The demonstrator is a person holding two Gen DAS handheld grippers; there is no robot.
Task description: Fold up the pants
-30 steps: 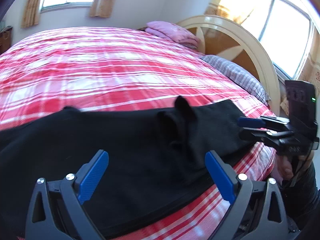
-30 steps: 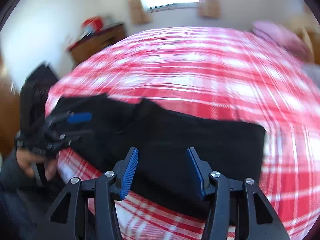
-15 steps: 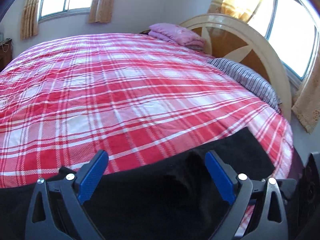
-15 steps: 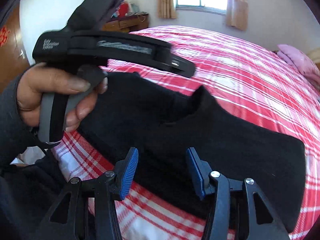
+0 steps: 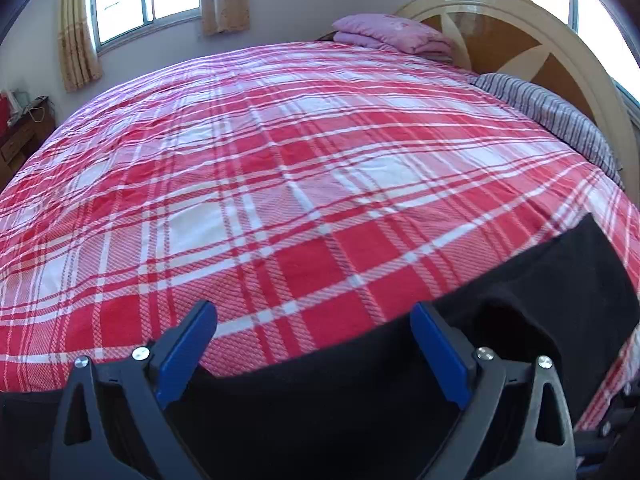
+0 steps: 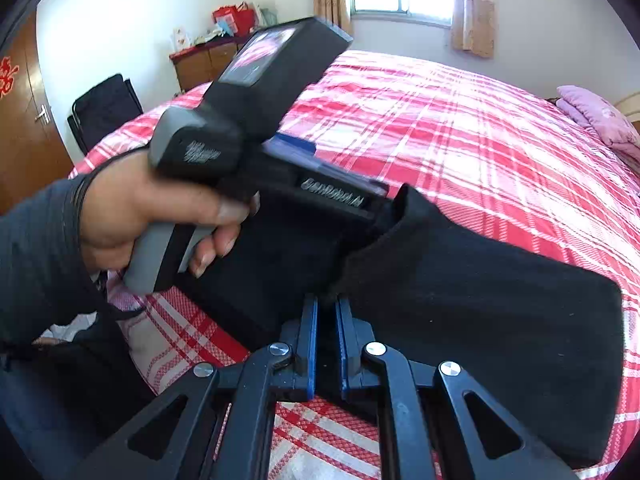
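Clamped down to a narrow slit, the right tool (image 6: 326,312) had its blue pads pinching a raised fold of the black, soft knit pants (image 6: 460,300) close to the near edge of the bed (image 6: 460,128). Beside it, seen from the right wrist, the person's left hand (image 6: 160,216) in a dark sleeve gripped the handle of the left tool (image 5: 314,344), whose front end reached over the same black cloth. From its own camera the left tool stood wide apart with nothing between its blue pads; the far hem of the pants ran just beneath them, not yet caught.

The pants lay stretched along the near edge of the bed, flat except for the pinched ridge and a small peak of cloth that stood up near the left tool. Judging by how the fabric bunched and draped, it looked light, limp and thick enough to hold a crease loosely; it would sag wherever it was unsupported and would not slip easily on the woven red-and-white plaid bedspread (image 5: 280,184). Taking hold at an edge or a corner through all layers seemed wiser than gripping mid-panel, where only the top layer might lift.

Farther off, a folded pink blanket (image 5: 392,34) and a striped grey pillow (image 5: 552,120) sat by the curved wooden headboard (image 5: 520,16).
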